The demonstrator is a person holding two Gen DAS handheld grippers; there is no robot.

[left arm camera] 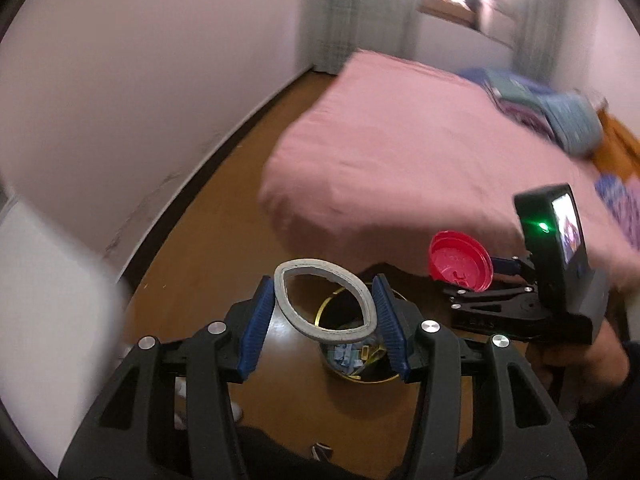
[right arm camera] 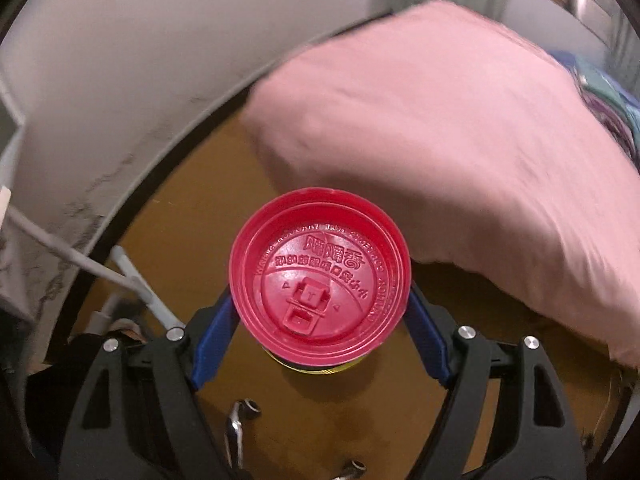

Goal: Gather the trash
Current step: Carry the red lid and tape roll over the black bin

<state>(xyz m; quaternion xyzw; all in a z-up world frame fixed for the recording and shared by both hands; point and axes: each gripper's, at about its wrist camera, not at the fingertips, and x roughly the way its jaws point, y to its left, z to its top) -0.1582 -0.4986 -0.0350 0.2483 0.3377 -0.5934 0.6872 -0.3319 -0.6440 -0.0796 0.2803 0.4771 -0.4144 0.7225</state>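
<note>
Left wrist view: left claw (left arm camera: 326, 312) squeezes a white flattened tape ring (left arm camera: 325, 304) over a gold-rimmed bin (left arm camera: 326, 305) holding scraps. Right claw (right arm camera: 320, 320) clamps a red plastic cup lid (right arm camera: 320, 276) above the bin. Both pieces collected; dropping them remains.

We see the trash bin (left arm camera: 352, 340) only in part: the squeezed tape ring (left arm camera: 326, 300) and the left tongs (left arm camera: 325, 322) cover its rim, and the small scraps inside are too small to name. In the right wrist view the red cup lid (right arm camera: 320, 292) hides nearly all of it. The bed (left arm camera: 400, 152), the window and the folded clothes (left arm camera: 560, 116) are blurred.
</note>
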